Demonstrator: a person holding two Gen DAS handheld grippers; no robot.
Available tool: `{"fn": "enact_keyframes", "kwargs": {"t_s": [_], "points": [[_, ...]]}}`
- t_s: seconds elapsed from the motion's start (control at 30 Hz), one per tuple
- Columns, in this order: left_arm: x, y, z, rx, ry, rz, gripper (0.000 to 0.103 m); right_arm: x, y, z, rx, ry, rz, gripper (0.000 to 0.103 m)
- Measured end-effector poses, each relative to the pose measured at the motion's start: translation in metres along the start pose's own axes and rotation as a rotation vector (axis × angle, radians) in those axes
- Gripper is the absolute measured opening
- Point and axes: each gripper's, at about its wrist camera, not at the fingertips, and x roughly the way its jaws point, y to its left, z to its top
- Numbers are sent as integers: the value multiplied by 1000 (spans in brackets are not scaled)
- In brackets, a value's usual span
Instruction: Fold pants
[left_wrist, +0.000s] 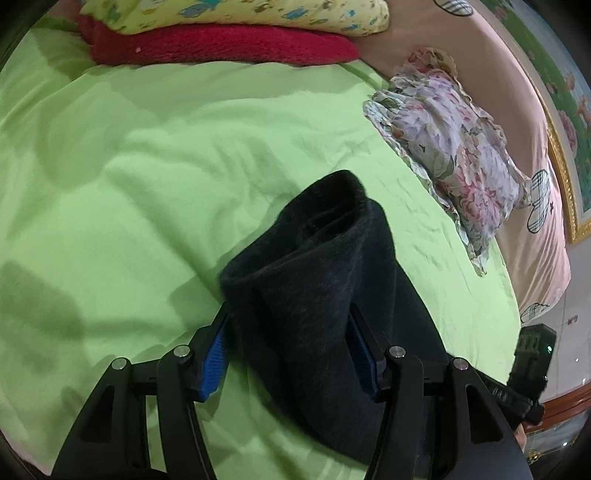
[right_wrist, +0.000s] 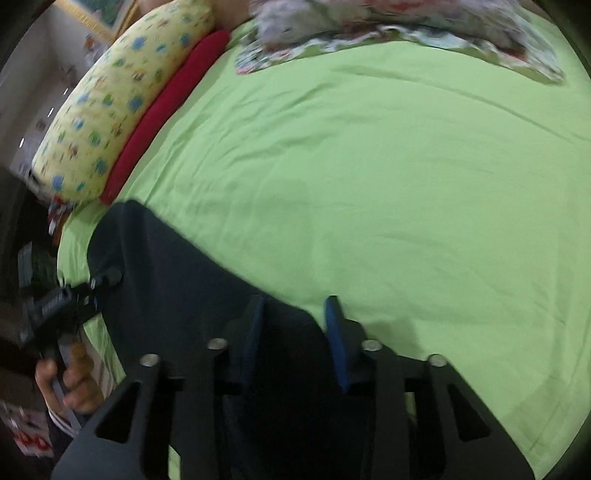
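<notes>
While both grippers are working over the green sheet (left_wrist: 155, 177), the pants (left_wrist: 317, 295) are lying bunched at the near edge of the bed, dark fabric rising in a thick fold. Left gripper (left_wrist: 291, 325): jaws are standing apart, with the fold filling the gap between the blue pads (left_wrist: 212, 365); whether the pads are pressing on the cloth I cannot tell. Right gripper (right_wrist: 295, 328): jaws are standing fairly close, a corner of the pants (right_wrist: 177, 280) sitting between the two blue pads (right_wrist: 338, 343); a firm clamp is not clear through the blur, so I cannot tell. In the right wrist view, the left gripper (right_wrist: 107, 277) is showing at the pants' far left edge, a hand (right_wrist: 70, 380) gripping its handle.

Beyond the pants the sheet is lying wrinkled. A red blanket (left_wrist: 221, 44) is lying along the far side under a yellow pillow (left_wrist: 236, 14). A floral pillow (left_wrist: 450, 147) is resting at the sheet's right edge, well apart from the pants.
</notes>
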Motion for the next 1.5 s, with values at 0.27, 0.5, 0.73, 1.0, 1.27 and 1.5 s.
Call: {"fn": "enact_keyframes", "kwargs": {"t_s": [0.27,0.5,0.73,1.0,1.27,1.5], "points": [[-71,-21,-11,82,-131,-157,19,-61,48,-5,-176,-161,-107,10],[-111,6,-15,139,-212,-111,20,-34,91,17,-263,-242,-172,10],[-79,43,-17,114,-134,72,35,-5,66,2,-103,-239,-228,14],[-122,-9,-24,268,-264,131,57,-130,4,-85,132,-473,-148,53],[-89,-113,-61,487,-169,-3,64,-193,-51,-176,328,-539,-188,53],[-44,-201,-113,664,-19,-128,64,-221,-71,-232,431,-585,-265,53]]}}
